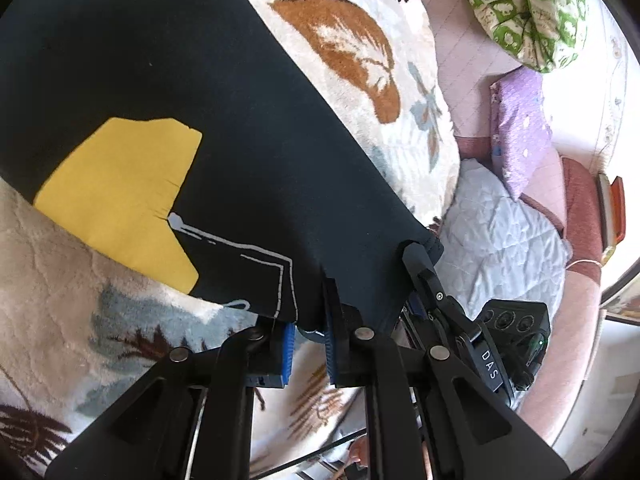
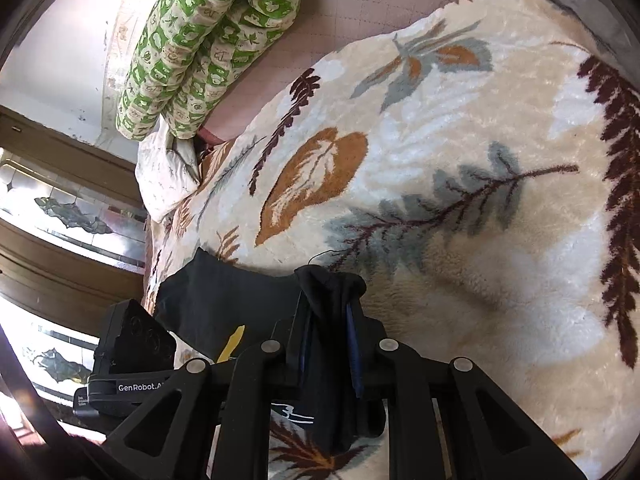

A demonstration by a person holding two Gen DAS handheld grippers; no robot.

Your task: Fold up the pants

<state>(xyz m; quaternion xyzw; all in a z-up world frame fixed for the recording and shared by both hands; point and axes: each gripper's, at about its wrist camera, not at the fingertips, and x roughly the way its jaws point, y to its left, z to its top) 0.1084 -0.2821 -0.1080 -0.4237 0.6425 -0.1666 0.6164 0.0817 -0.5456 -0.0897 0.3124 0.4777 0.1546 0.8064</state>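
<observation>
The black pants [image 1: 168,80] are lying stretched across a cream fleece blanket [image 1: 360,92] printed with brown and grey-blue leaves, a yellow patch [image 1: 120,192] and thin white line print showing on the dark cloth. In the left wrist view their long axis is running from the near hem diagonally up and to the left, the garment widening as it goes away from the camera. The left gripper [image 1: 310,334] is pinching the near edge of the pants, its blue-padded fingers [image 1: 288,344] closing on the fabric. The right gripper [image 2: 326,336] is clamping a bunched corner of the same black cloth, which is spilling up and over its tips and hanging down between the fingers. Beyond the blanket, a green-and-white patterned quilt [image 2: 200,40] is lying rolled on a pink quilted sheet [image 1: 464,40], with a purple pillow [image 1: 520,128] near it.
</observation>
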